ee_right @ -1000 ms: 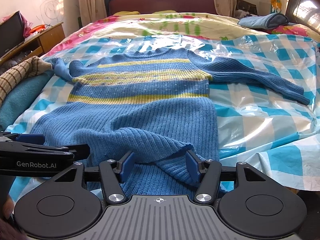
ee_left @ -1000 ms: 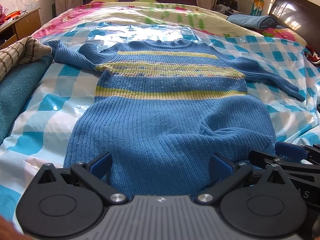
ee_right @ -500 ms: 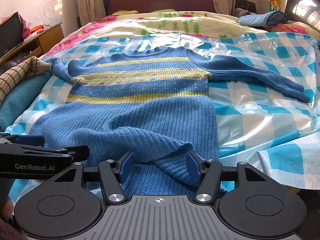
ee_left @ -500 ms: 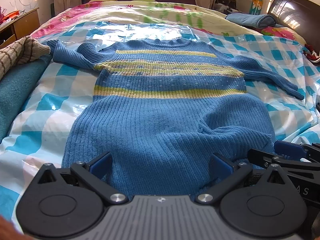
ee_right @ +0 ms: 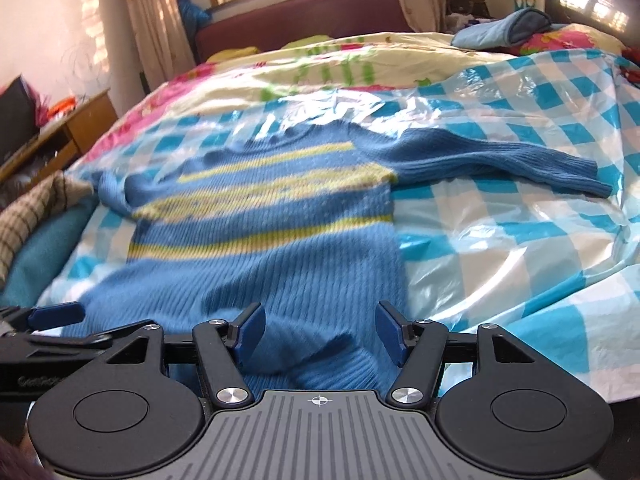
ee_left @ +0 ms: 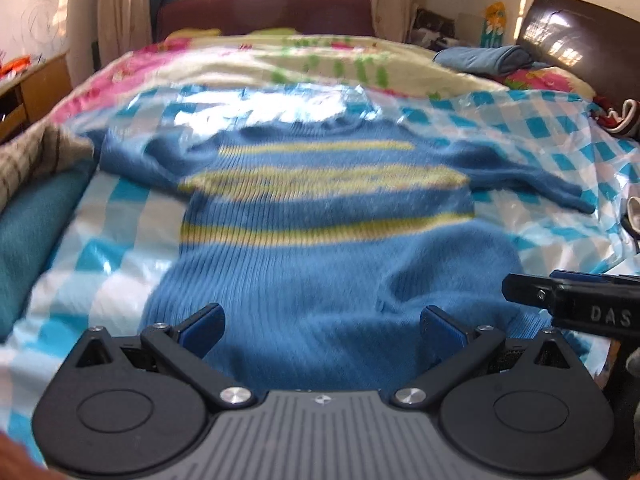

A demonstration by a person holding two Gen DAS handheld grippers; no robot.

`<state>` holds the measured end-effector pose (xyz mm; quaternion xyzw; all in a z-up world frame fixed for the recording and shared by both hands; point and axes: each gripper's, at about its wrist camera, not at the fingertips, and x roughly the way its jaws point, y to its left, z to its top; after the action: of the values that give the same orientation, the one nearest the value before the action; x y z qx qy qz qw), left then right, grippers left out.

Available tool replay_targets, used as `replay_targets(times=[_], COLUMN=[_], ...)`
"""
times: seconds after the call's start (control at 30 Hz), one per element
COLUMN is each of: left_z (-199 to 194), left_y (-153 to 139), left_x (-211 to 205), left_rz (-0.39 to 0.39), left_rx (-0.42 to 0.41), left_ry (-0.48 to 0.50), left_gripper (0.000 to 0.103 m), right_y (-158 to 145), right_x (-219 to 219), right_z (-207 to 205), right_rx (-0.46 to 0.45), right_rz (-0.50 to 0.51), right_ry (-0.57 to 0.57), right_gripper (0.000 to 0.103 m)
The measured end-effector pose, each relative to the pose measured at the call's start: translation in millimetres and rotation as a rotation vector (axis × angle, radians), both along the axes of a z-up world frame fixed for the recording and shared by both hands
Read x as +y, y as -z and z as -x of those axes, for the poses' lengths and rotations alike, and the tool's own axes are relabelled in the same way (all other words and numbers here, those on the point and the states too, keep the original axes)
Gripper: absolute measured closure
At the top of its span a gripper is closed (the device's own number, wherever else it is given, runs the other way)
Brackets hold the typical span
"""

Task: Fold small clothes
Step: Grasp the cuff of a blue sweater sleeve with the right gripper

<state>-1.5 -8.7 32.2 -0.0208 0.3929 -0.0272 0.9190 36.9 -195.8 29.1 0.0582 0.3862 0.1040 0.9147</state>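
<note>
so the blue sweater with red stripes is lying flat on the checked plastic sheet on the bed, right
Not quite: the stripes are yellow, not red. The right wrist view shows the blue sweater with yellow bands across its chest, lying on the checked plastic sheet on the bed.
</note>
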Motion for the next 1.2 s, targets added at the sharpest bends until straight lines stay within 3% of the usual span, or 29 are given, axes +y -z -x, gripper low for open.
replay_targets(times=[0.27, 0.37, 0.63, 0.83, 0.97, 1.2], left_z=[-49.4, -68.4, -123.3, -156.3, -168.3, -175.0], left_y=[-14.9, -15.9, -9.6, 1.0, 9.4, 19.8], left_x=[-24.9, -37.6, -89.5, -127.1, -145.1, -163.1], left_rz=[-0.021, -0.015, -0.046, -0.051, -0.053, -0.064], left_rx=[-0.031, -0.033, -0.047, -0.038, -0.021, 0.002], left_ry=[0.083, 0.114, 0.210, 0.280, 0.307, 0.327], left_gripper=[0.000, 0.000, 0.000, 0.000, 0.000, 0.000], right_y=[-11.7, -7.8, 12.9, 32.8, 51.0, 70.7], right_x=[-34.6, -65.1, -154.4, -214.9, -241.6, -273.6], right_z=[-48.2, -76.0, -141.9, -170.0, -176.9, -190.7], right_rx=[-0.011, 0.019, 0.049, 0.083, 0.129, 0.075], right_rz=[-0.076, -0.124, -0.104, -0.168, -0.246, -0.418], right_ry=[0.068, 0.143, 0.352, 0.495, 0.551, 0.646], right_gripper=[0.042, 0.042, 0.042, 0.042, 0.042, 0.040])
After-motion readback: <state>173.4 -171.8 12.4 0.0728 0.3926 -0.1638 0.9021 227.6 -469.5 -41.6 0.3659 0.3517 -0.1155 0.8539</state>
